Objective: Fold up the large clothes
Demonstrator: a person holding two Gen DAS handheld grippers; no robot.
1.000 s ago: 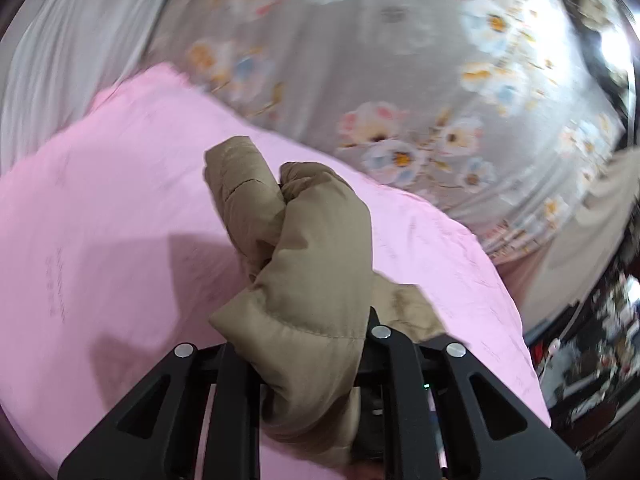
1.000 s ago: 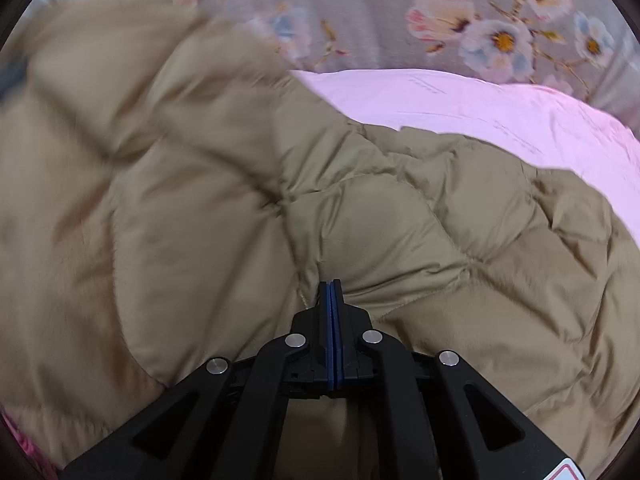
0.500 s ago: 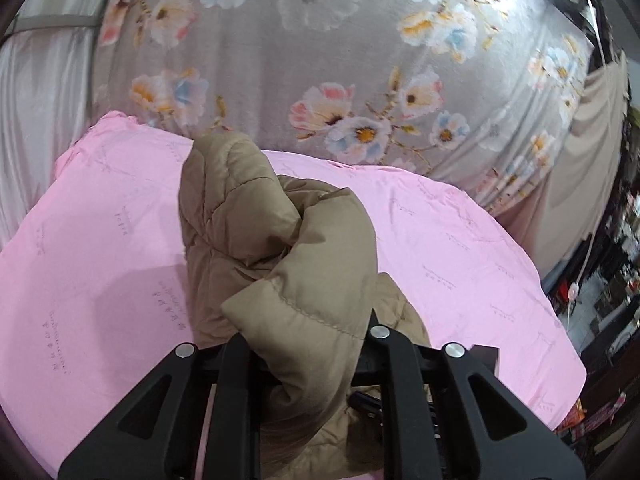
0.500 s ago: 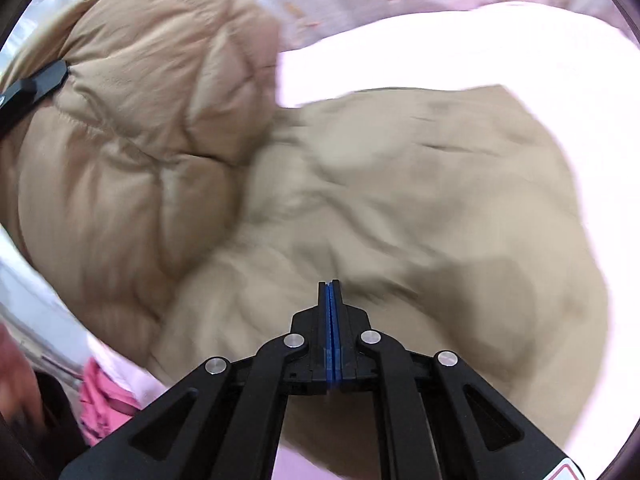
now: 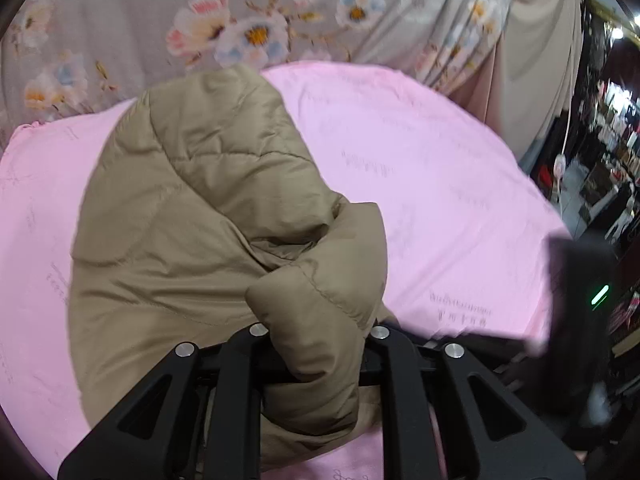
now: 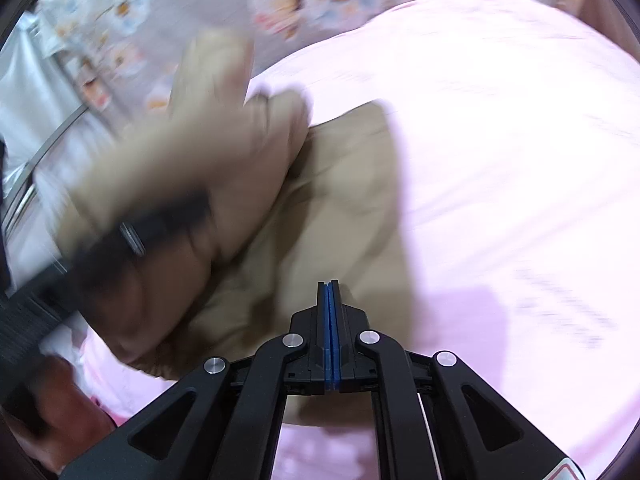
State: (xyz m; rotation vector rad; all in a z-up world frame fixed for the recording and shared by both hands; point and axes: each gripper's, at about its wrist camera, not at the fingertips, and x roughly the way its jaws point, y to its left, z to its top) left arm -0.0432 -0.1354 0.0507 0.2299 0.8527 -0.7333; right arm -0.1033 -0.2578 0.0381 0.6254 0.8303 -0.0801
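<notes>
While a thick roll of the tan padded jacket (image 5: 208, 216) sits pinched in the left tongs (image 5: 316, 344), most of the garment is heaped on the pink sheet (image 5: 440, 184) of the bed, towards its near edge. Gripping a bunched edge probably lets the hand carry that part across for a fold. Right tongs (image 6: 329, 312) are pressed together, blue pads meeting; jacket cloth lies just under the tips, but whether any is caught I cannot tell. The flowered curtain (image 5: 240, 20) hangs behind the far edge. The right view is blurred.
</notes>
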